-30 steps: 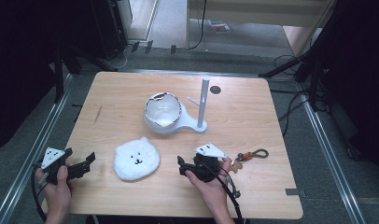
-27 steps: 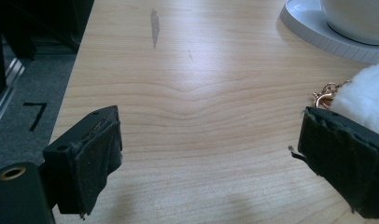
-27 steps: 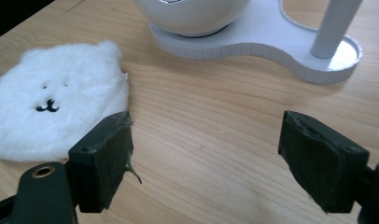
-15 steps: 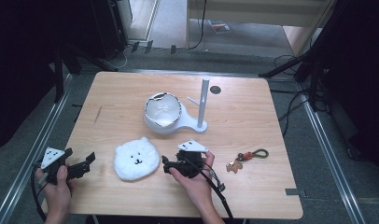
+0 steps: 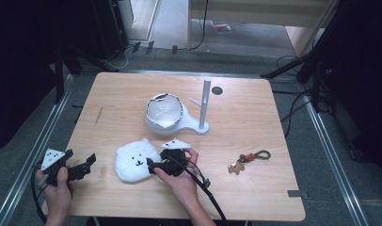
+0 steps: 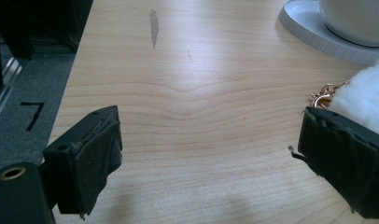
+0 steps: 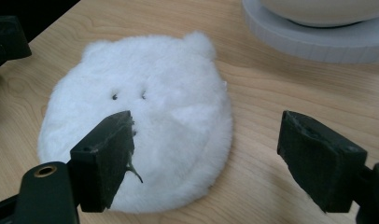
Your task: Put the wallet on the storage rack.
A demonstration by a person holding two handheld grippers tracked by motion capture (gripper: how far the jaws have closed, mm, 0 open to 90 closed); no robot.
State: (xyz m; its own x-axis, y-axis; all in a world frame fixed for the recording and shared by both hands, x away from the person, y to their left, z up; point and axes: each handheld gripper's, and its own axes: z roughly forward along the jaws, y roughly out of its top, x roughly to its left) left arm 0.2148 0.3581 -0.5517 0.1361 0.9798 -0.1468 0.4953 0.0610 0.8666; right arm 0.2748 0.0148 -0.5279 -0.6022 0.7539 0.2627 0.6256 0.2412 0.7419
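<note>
The right gripper (image 5: 150, 165) has slid left across the wooden table (image 5: 274, 117).

lab/test rig: wood table (image 5: 255, 117) in metal rails (image 5: 328, 141), floor cables (image 5: 292, 61) (dark surrounds).

Black tongs (image 5: 151, 165), padded jaws, grey three-cornered plate, trailing black cable.

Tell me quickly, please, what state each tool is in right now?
Left tool: open, holding nothing.
Right tool: open, aimed at the white plush bear face, not gripping it.
</note>
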